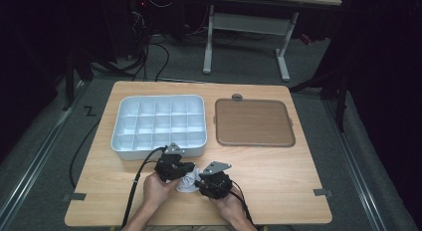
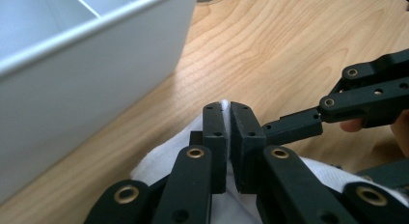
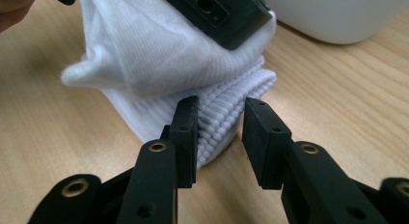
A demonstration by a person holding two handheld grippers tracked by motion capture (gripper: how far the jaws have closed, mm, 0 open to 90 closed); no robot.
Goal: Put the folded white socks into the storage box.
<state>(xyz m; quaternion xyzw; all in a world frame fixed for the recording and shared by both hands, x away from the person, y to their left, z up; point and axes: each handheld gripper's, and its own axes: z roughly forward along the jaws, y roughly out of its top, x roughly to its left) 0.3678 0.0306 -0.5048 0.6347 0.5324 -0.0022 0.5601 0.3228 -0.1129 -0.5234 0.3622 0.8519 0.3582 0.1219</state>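
A white sock [image 1: 188, 182] lies bunched on the wooden table near its front edge, between two hands. My left gripper [image 2: 230, 108] is shut on a fold of the sock [image 2: 159, 156], with white cloth showing between its pads. In the right gripper view, my right gripper [image 3: 219, 113] stands open around the ribbed cuff of the sock [image 3: 159, 50]. One pad is against the ribs and the other stands clear of them. From the high view, the left gripper [image 1: 185, 170] and right gripper [image 1: 200, 183] meet tip to tip over the sock.
A white tray [image 1: 124, 141] divided into several compartments stands just behind the grippers, its front wall [image 2: 87, 89] close to the left gripper. A brown board [image 1: 254, 122] with rounded corners lies to its right. Bare wood stretches right of the hands.
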